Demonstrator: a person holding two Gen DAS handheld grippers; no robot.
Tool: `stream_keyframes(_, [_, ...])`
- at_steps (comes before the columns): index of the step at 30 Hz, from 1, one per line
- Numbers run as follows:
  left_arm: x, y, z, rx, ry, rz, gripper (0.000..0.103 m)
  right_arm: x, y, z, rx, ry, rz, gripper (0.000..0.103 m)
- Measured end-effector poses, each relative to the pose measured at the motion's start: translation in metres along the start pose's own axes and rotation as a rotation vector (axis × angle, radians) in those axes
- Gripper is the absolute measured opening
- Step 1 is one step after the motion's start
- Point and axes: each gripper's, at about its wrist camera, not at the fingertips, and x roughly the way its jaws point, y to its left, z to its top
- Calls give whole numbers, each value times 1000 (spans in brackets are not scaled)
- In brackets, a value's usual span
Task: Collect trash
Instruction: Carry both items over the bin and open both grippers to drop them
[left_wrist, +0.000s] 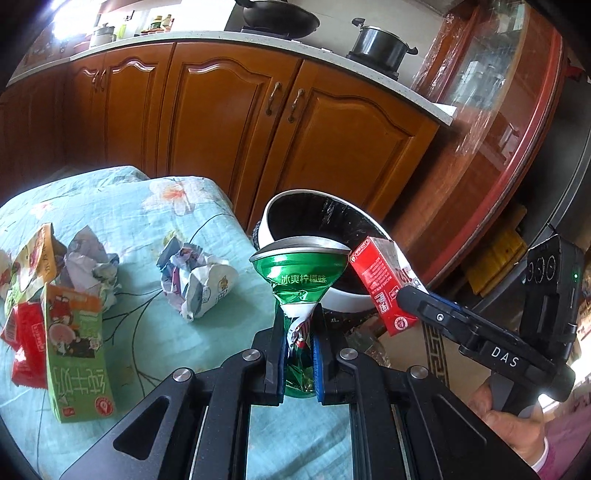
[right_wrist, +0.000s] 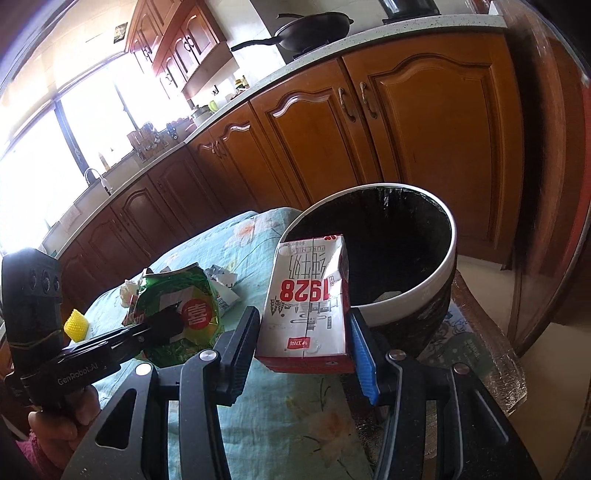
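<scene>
Left claw (left_wrist: 300, 354) pinches a crushed green can (left_wrist: 300, 280); right claw (right_wrist: 303, 347) clamps an upright milk carton (right_wrist: 308, 299). Both hover at the near rim of the bin (right_wrist: 452, 258), carton nearer its mouth.

Bin (right_wrist: 439, 280) mouth open and unobstructed, cabinet doors (left_wrist: 229, 110) close behind bin, crumpled wrappers (left_wrist: 195, 284) and cartons (left_wrist: 77, 350) cluttering tablecloth (left_wrist: 147, 229), bare cloth between.
</scene>
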Motion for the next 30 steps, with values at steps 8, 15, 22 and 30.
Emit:
stream_keyframes(8, [38,-14,31,27,16,-10,9,8,-28,29,19,-3,-35,49])
stream_keyframes(15, [71,-23,56,31,42,-6,9,18,-45,47,10,11,-76,49])
stream_keyframes(22, [108,-23,78,8,92,-7,9,29,-52,62,-2,28,-94,49])
stream_keyframes(30, [145,-27,103,-8,151,0,10,42,-59,75,-13,56,-106,49])
